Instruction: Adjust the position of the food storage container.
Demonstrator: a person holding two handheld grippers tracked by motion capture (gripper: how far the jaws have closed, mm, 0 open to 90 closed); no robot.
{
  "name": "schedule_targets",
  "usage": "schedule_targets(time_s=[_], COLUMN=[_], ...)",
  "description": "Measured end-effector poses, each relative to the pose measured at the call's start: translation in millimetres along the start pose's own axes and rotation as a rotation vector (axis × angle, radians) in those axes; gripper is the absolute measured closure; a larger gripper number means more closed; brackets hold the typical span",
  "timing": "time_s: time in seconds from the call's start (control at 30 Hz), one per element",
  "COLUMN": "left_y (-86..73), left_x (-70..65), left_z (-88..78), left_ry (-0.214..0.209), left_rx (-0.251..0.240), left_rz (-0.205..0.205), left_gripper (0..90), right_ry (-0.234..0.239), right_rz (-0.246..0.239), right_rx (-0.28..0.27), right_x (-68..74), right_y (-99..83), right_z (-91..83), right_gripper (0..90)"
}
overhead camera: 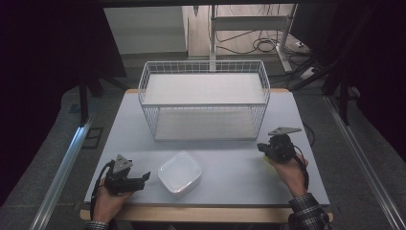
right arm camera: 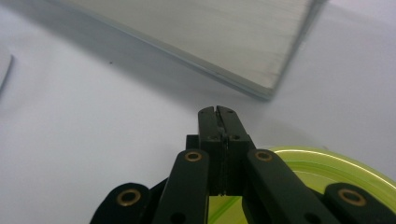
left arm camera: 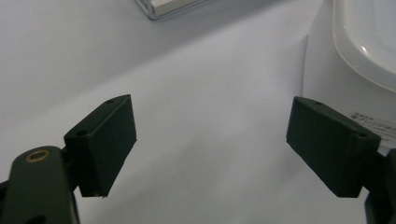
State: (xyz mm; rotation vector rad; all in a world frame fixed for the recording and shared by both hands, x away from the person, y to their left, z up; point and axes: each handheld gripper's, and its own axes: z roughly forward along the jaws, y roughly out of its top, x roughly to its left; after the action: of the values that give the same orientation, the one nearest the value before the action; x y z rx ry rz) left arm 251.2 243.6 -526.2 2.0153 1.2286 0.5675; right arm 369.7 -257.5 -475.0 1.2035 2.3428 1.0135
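Left side first: I am holding my left gripper (overhead camera: 143, 178) low over the table (overhead camera: 230, 167), jaws standing wide with nothing between them, aimed at the white container (overhead camera: 179, 173) just beside it. In the left gripper view the container's wall (left arm camera: 327, 79) is sitting close to one pad (left arm camera: 327, 144); I cannot tell whether they touch. My left hand (overhead camera: 109, 199) is resting near the table's front edge, forearm coming in from below; I judge this a ready pose for taking the container by its side.

Centre: the container is lying at the front of the table, well apart from the white wire basket (overhead camera: 204, 103) behind it.

Right side: I am keeping my right gripper (overhead camera: 262, 147) closed, jaws pressed together. In the right gripper view they appear to be pinching the rim of a translucent yellow-green lid (right arm camera: 327, 163), which lies under the linkage. My right hand (overhead camera: 287, 170) is angled inward, pointing the gripper toward the basket's near corner, probably carrying the lid toward the container.
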Motion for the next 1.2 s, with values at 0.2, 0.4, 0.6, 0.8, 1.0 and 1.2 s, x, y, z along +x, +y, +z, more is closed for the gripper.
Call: schedule_targets(time_s=[0.2, 0.4, 0.6, 0.8, 1.0, 1.2], left_y=[0.8, 3.5, 4.3, 1.3, 5.8, 11.1], left_x=[-2.8, -17.1, -32.5, -41.9, -51.1, -52.8], left_z=[-3.6, -9.6, -10.5, -11.1, -5.7, 1.1], left_ry=[-0.07, -0.169, -0.203, -0.264, -0.295, -0.288], left_rx=[-0.002, 0.001, 0.056, 0.097, 0.108, 0.107], left_rz=[-0.003, -0.007, 0.018, 0.007, 0.018, 0.018], left_gripper=[25.5, 47.4, 72.7, 89.1, 89.6, 89.5], right_ry=[-0.011, 0.01, 0.048, 0.096, 0.119, 0.148], right_rz=[0.016, -0.01, -0.044, -0.066, -0.093, -0.076], right_rx=[-0.013, -0.047, -0.06, -0.07, -0.058, -0.062], right_x=[-1.8, 9.9, 25.0, 36.2, 47.9, 55.2], right_y=[-3.7, -5.1, -7.9, -9.3, -9.2, -8.2], right_z=[-5.7, -10.7, -12.2, -10.9, -4.8, -2.0], right_gripper=[89.4, 87.4, 87.6, 87.3, 87.1, 87.7])
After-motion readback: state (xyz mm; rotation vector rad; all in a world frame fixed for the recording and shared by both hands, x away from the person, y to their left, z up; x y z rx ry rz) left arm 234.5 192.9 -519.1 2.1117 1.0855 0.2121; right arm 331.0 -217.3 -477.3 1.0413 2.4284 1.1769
